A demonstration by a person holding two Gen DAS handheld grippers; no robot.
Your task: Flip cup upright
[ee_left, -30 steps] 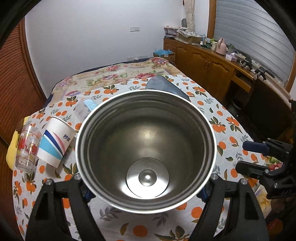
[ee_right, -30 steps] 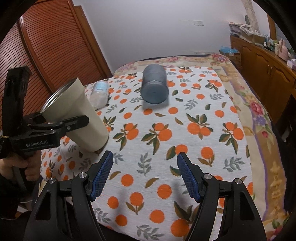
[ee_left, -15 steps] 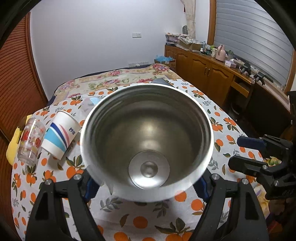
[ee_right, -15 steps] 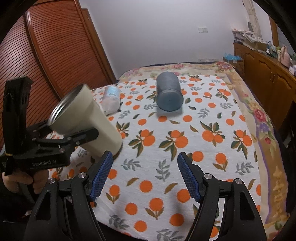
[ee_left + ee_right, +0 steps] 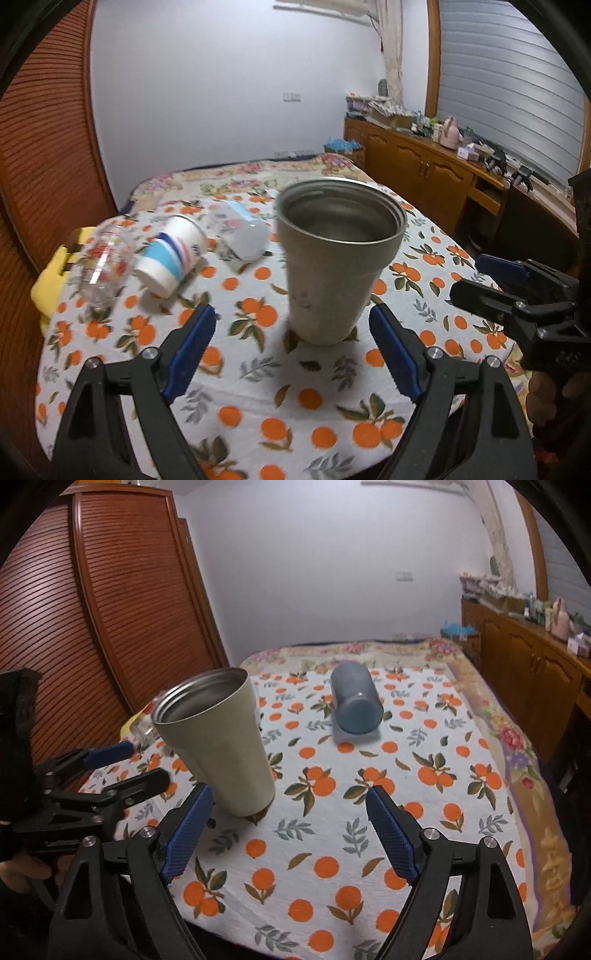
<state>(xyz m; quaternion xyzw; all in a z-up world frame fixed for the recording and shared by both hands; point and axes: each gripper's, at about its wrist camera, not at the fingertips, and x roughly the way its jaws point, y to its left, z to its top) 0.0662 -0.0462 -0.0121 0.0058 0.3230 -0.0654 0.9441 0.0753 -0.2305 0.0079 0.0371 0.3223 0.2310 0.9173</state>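
Released, steel cup (image 5: pixel 334 266) now stands upright, mouth up.

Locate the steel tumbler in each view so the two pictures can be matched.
Left wrist: steel tumbler at centre, upright on the cloth, between the open left tongs.
Right wrist: steel tumbler left of centre, beyond the right tongs.
Shared landmark: orange-print tablecloth.
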